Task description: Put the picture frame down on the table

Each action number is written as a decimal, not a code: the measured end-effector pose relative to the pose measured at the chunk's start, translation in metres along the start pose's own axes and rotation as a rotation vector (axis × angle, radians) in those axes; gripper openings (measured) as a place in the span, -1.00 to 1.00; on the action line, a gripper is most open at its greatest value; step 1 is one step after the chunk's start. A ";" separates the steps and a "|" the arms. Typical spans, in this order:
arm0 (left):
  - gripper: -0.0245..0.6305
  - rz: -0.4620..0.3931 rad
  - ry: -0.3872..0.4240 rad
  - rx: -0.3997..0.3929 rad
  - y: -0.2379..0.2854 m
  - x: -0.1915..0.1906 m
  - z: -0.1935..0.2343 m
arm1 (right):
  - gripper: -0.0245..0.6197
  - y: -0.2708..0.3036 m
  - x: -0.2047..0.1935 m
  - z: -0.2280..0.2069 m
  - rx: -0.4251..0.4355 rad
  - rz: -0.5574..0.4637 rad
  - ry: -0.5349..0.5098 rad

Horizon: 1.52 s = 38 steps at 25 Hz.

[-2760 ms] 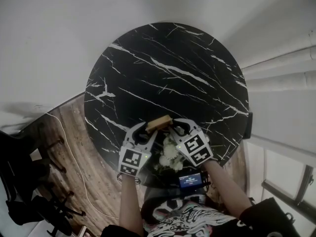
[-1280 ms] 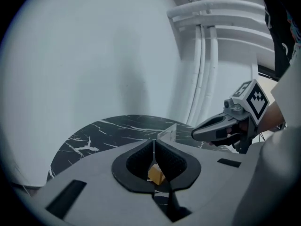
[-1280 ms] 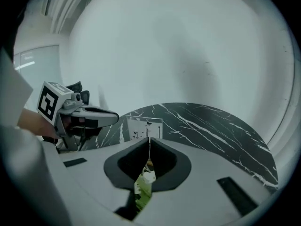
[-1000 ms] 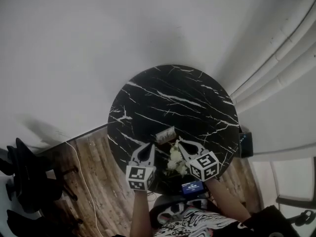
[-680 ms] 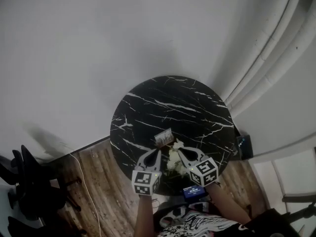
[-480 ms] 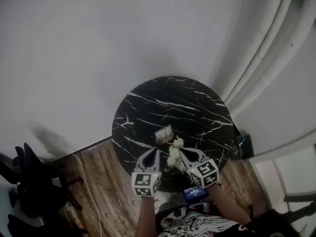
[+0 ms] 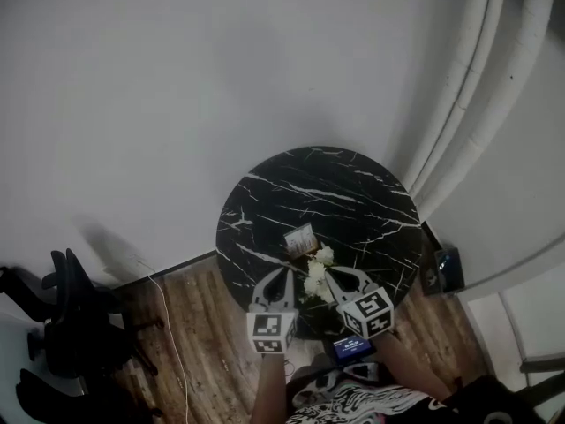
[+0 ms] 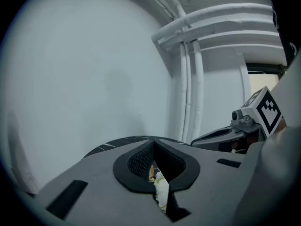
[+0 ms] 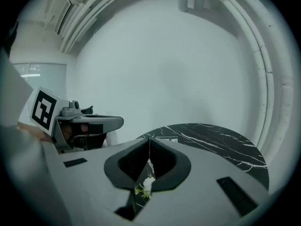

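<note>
The small wooden picture frame [image 7: 300, 239] stands on the round black marble table [image 7: 353, 201], towards its near side. A bunch of white flowers [image 7: 318, 270] lies just behind it, closer to me. My left gripper [image 7: 280, 273] and right gripper [image 7: 332, 275] hover over the table's near edge, both shut and holding nothing, a short way back from the frame. In the left gripper view the jaws [image 8: 154, 140] meet at the tips, with flowers [image 8: 161, 192] showing through the gap. The right gripper view shows its shut jaws [image 9: 149, 139] and the frame's top [image 9: 167, 140] beyond them.
Wooden floor surrounds the table, with a white cable [image 7: 169, 325] and black office chairs [image 7: 75, 325] at the left. A device with a blue screen [image 7: 352, 348] sits at my waist. White pipes [image 7: 463, 78] run up the wall at the right, above a dark box [image 7: 446, 263].
Both grippers held the frame earlier; they have let go and drawn back towards me. The frame now stands alone on the table, and the head camera has risen away from it.
</note>
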<state>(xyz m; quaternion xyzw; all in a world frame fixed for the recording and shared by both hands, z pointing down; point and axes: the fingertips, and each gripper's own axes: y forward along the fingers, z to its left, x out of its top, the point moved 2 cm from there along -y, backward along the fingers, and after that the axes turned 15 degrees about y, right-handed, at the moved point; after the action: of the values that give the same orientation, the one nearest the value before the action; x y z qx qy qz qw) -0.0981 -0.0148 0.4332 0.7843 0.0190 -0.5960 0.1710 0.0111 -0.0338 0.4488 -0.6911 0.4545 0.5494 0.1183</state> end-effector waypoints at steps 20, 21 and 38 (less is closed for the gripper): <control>-0.88 0.023 -0.025 0.134 -0.060 0.018 -0.059 | -0.87 -0.075 0.001 0.010 0.070 -0.068 -0.094; -0.88 0.021 -0.034 0.136 -0.061 0.018 -0.060 | -0.87 -0.076 0.001 0.010 0.072 -0.068 -0.097; -0.88 0.035 -0.047 0.142 -0.069 0.015 -0.062 | -0.87 -0.078 -0.003 0.012 0.088 -0.063 -0.094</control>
<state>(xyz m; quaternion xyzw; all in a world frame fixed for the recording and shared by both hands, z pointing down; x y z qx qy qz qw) -0.0519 0.0652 0.4165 0.7804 -0.0408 -0.6111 0.1258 0.0631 0.0193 0.4208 -0.6725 0.4502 0.5568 0.1872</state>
